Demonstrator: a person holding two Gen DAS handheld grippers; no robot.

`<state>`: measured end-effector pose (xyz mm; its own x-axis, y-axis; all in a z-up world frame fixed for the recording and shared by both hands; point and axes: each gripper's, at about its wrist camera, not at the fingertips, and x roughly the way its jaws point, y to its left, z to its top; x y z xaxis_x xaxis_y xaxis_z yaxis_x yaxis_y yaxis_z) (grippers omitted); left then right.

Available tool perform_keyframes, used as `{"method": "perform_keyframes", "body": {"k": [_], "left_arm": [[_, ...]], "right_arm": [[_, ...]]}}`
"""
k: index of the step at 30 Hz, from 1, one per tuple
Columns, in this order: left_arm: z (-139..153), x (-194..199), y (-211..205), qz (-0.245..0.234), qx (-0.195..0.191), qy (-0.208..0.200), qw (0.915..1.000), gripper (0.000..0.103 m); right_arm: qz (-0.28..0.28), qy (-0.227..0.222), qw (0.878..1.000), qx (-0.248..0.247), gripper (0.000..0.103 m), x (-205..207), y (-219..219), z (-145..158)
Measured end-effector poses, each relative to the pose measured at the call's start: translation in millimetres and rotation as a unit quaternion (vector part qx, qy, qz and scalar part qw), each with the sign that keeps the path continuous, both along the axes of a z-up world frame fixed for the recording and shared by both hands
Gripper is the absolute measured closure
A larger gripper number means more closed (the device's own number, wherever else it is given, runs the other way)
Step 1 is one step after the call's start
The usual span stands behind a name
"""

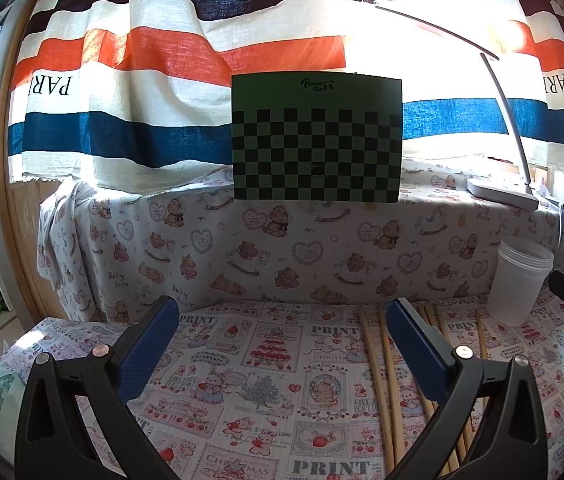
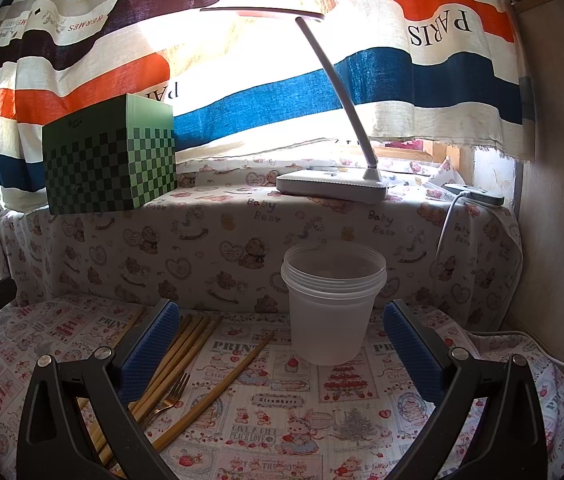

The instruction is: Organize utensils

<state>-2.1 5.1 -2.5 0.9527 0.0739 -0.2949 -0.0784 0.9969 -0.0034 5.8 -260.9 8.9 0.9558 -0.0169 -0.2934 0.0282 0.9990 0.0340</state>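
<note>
Both the left gripper [image 1: 282, 344] and right gripper [image 2: 280, 348] are spread wide, holding nothing. Chopsticks [image 2: 186, 354] and a fork [image 2: 170, 398] lie lower left of the cup [image 2: 332, 304]. Likely light, stiff, slippery: grip mid-shaft.

Green checkered box [image 2: 110, 156] on the ledge, white desk lamp [image 2: 332, 184] — striped curtain [image 2: 242, 60] behind

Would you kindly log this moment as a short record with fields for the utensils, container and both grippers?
utensils: long wooden chopsticks and a gold metal fork, lying loose on the printed tablecloth
container: translucent plastic cup, upright, nothing seen inside
left gripper: open, holding nothing
right gripper: open, holding nothing, facing the cup
background: green checkered box, white desk lamp
</note>
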Motion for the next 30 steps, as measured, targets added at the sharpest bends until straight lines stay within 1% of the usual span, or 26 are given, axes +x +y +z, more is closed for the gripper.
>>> {"method": "perform_keyframes", "body": {"k": [3,8,10,13,15,24,30], "left_arm": [[0,0,0,0.003,0.000,0.002,1.0000,0.000],[0,-1,0,-0.006,-0.002,-0.001,1.0000,0.000],[0,0,0,-0.012,-0.004,0.004,0.9999,0.000],[0,2,1,-0.005,-0.004,0.015,0.9999,0.000],[0,2,2,-0.009,-0.006,0.017,0.9998,0.000],[15,-14,-4,-0.010,0.019,-0.018,0.9996,0.000],[18,-16,-7,-0.017,0.018,-0.019,0.9995,0.000]], "right_arm": [[-0.002,0.000,1.000,0.000,0.000,0,-1,0],[-0.003,-0.001,1.000,0.000,0.000,-1,-2,0],[-0.003,-0.001,1.000,0.001,0.000,-1,-2,0],[-0.003,-0.001,1.000,0.001,0.000,-1,-2,0],[-0.004,0.000,1.000,0.000,0.000,-1,-1,0],[-0.004,0.000,1.000,0.000,0.000,-1,-1,0],[-0.004,0.000,1.000,0.000,0.000,-1,-1,1]]}}
